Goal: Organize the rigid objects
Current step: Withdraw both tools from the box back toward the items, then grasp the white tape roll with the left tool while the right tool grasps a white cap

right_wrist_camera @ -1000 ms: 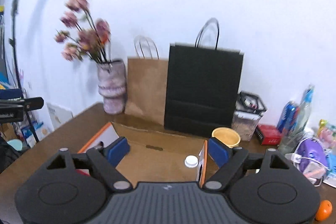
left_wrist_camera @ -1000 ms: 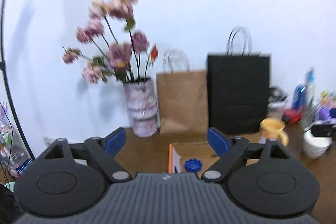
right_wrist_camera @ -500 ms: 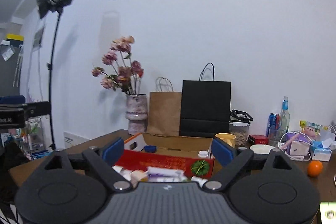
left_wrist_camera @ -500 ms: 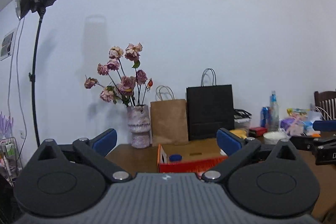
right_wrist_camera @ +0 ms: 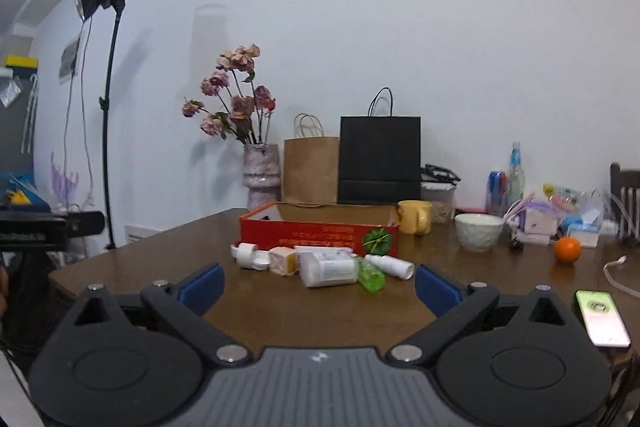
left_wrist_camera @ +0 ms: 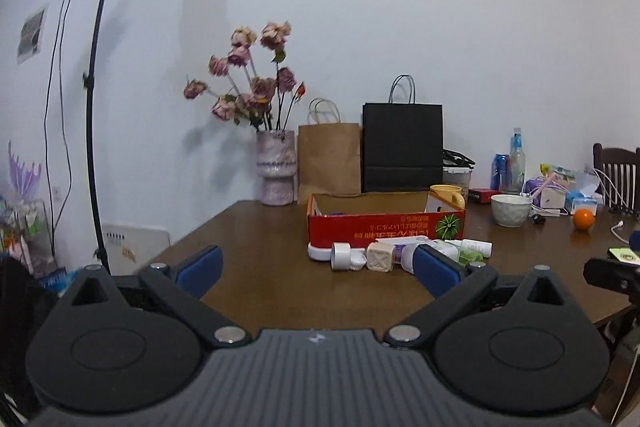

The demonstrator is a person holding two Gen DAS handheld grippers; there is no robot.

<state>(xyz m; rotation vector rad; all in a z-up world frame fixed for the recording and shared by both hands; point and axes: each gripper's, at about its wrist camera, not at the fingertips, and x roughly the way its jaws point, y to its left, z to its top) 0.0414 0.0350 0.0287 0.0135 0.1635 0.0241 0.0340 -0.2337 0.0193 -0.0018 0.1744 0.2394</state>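
While both our grippers, left (left_wrist_camera: 316,269) and right (right_wrist_camera: 318,285), hang spread and empty near the table's (left_wrist_camera: 260,267) front edge, the small bottles and cube (right_wrist_camera: 284,261) lie clustered against the red box's (right_wrist_camera: 320,235) front wall. The round bottles (right_wrist_camera: 328,269) could roll if nudged. Half a second ago we were closer; now we have pulled back.

Left tool (left_wrist_camera: 318,269) level, jaws spread wide, nothing between. Right tool (right_wrist_camera: 319,285) same, jaws wide.
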